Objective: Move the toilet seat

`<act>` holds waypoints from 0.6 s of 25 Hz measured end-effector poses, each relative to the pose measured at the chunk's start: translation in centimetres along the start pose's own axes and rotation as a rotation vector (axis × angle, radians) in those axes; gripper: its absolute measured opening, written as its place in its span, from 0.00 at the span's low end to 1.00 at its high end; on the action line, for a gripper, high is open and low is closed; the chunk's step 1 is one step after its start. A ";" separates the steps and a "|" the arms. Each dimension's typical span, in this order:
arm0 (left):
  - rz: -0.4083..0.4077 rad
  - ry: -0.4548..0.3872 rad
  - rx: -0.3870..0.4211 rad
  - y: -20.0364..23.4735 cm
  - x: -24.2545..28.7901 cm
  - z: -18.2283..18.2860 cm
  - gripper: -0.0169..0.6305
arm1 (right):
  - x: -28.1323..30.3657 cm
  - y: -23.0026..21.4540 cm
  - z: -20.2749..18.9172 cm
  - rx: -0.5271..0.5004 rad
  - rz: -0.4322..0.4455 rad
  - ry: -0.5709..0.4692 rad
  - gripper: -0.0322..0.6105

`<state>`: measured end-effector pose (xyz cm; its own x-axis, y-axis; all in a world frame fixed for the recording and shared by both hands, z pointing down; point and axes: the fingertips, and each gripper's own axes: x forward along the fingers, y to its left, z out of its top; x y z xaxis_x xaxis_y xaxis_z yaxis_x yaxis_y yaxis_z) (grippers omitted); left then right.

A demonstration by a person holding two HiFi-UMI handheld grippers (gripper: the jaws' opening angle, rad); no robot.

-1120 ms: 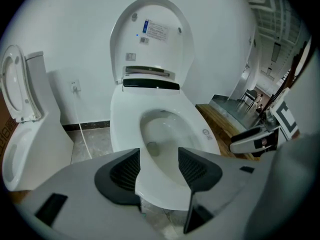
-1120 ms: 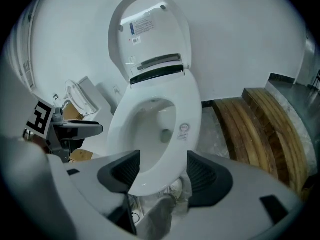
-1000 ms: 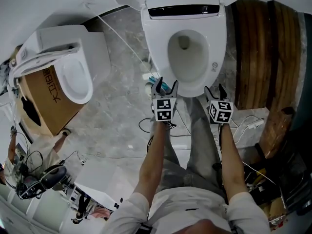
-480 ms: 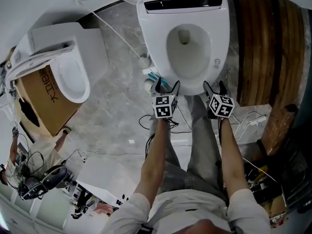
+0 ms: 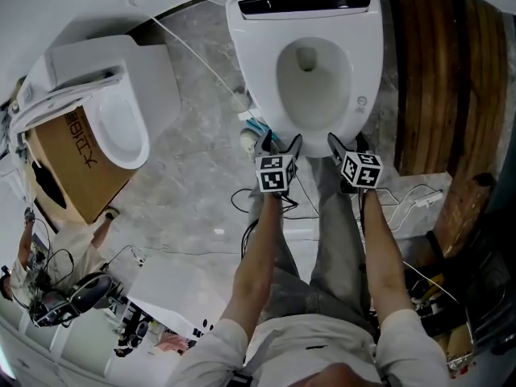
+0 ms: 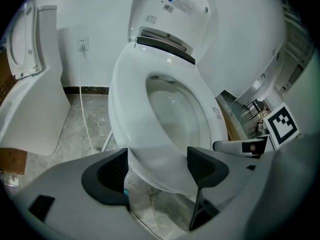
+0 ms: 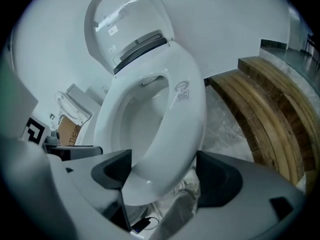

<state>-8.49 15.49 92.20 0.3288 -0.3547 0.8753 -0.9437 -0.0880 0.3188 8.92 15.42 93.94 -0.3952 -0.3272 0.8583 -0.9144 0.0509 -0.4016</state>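
Observation:
The white toilet seat point(image 5: 367, 63) lies down on the bowl, and its lid point(image 6: 175, 9) stands raised against the wall. My left gripper point(image 5: 277, 142) is at the seat's front left rim. My right gripper point(image 5: 345, 142) is at the front right rim. In the left gripper view the seat point(image 6: 130, 109) has its front edge between the wide jaws of the left gripper point(image 6: 157, 166), with gaps on both sides. The right gripper view shows the same: the seat point(image 7: 175, 119) between the spread jaws of the right gripper point(image 7: 162, 171). Both pairs of jaws have just been opening.
A second white toilet point(image 5: 113, 111) stands at the left beside a cardboard box point(image 5: 76, 164). Wooden steps point(image 5: 435, 71) run along the right of the bowl. Cables point(image 5: 403, 200) and a small blue item point(image 5: 256, 127) lie on the marble floor near the base.
Both grippers have sunk toward the seat's front rim and their jaws have spread wider. The seat has not moved.

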 end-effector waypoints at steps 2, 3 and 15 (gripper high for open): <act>-0.014 0.015 -0.006 -0.1 0.1 0.0 0.57 | 0.0 0.0 0.0 -0.003 -0.014 0.002 0.65; -0.017 0.018 -0.004 0.0 0.1 0.1 0.57 | -0.1 0.0 0.0 -0.005 -0.020 0.005 0.65; -0.001 0.010 -0.001 0.0 -0.2 0.2 0.57 | -0.5 0.0 0.1 -0.013 -0.034 0.028 0.65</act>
<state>-8.56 15.38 91.97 0.3304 -0.3456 0.8783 -0.9432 -0.0873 0.3205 9.14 15.51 93.51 -0.3664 -0.3023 0.8800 -0.9282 0.0525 -0.3684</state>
